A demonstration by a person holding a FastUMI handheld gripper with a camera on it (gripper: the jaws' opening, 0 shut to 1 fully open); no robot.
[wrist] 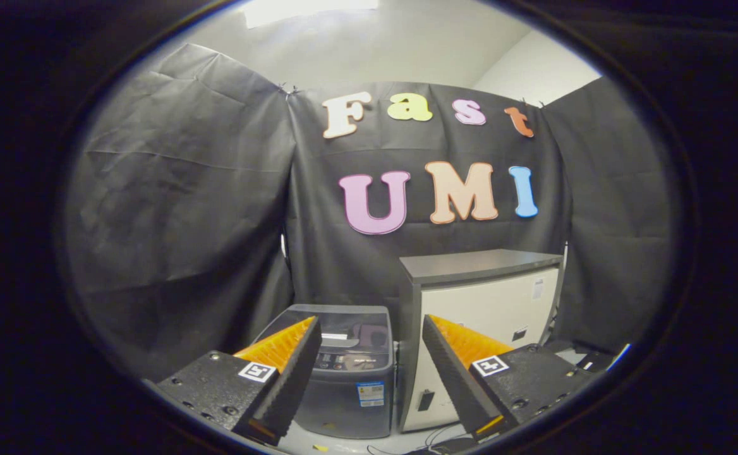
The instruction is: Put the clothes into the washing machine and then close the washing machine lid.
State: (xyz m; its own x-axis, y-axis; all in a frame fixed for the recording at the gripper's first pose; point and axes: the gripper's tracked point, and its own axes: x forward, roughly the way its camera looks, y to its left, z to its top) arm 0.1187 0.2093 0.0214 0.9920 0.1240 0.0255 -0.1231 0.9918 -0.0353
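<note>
The washing machine (pixel 347 373), a small dark top-loader, stands on the floor against the booth's black cloth wall, and its see-through lid (pixel 334 325) appears to lie flat over the tub; through it a pinkish shape can be made out, which may be a garment already inside, though it is too dim to say for sure. No loose clothes can be seen anywhere around the machine. Touching or just beside its right flank stands a taller pale cabinet (pixel 479 328) with a dark flat top, and a few thin cables (pixel 435 436) trail on the pale floor in front of both. The gripper (pixel 369 373) is held well back from the machine with its jaws wide apart and nothing between them; the machine sits just ahead, showing in the gap between the two fingers and partly behind the left one, while the cabinet lies behind the right one. Judged from this, either the task is at its very start, with the clothes to be found and the lid to be lifted, or it is at its end with the lid down. If starting, the next move calls for turning toward the clothes and closing on a fold of fabric.
</note>
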